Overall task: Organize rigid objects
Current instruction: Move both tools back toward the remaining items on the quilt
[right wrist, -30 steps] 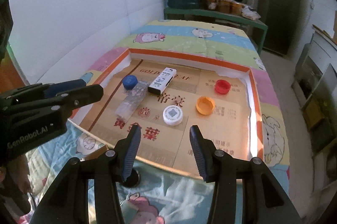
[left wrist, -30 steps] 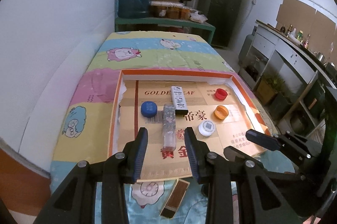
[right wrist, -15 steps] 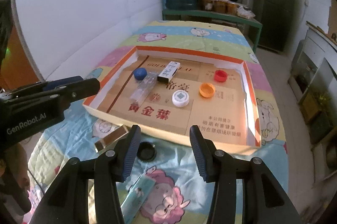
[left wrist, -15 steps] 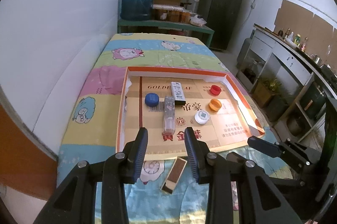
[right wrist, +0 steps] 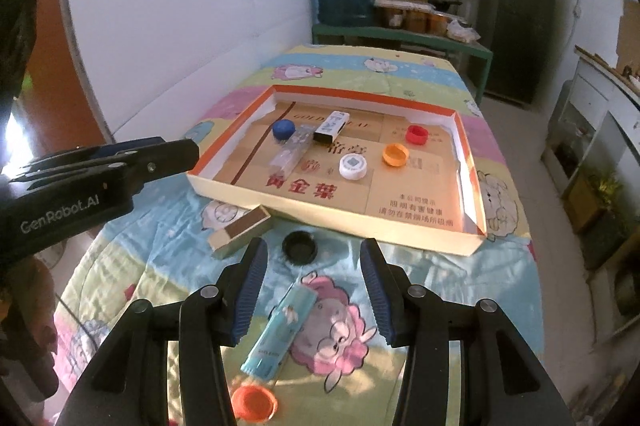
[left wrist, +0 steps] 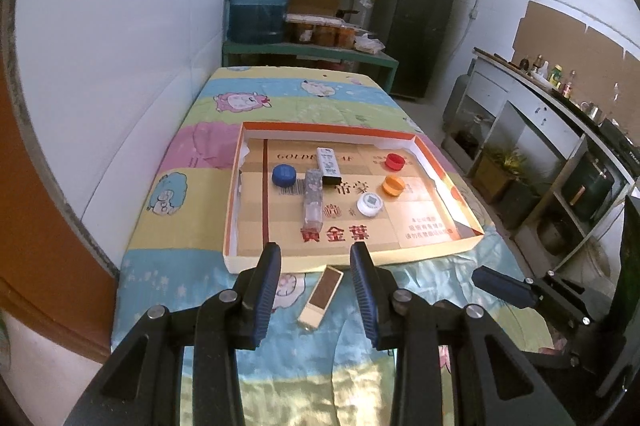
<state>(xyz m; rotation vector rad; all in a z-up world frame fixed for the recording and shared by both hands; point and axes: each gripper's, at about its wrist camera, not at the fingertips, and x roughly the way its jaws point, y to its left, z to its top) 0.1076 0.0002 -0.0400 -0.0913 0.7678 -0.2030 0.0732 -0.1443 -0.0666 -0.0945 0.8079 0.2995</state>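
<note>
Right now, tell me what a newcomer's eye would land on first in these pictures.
The shallow orange-rimmed cardboard tray on the cartoon bedspread, holding a blue cap, red cap, orange cap and white cap among small boxes. In front of it, loose on the spread, lie a matchbox, a black cap and a light-blue lighter.

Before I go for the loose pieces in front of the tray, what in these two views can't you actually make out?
- Orange cap: right wrist view only, half hidden by the right tongs' frame.
- Teal box: label too small to read; absent from the left wrist view.
- Black cap: absent from the left wrist view.
- Matchbox: contents not visible in either view.
- Clear tube in the tray: contents too small, glare.
</note>
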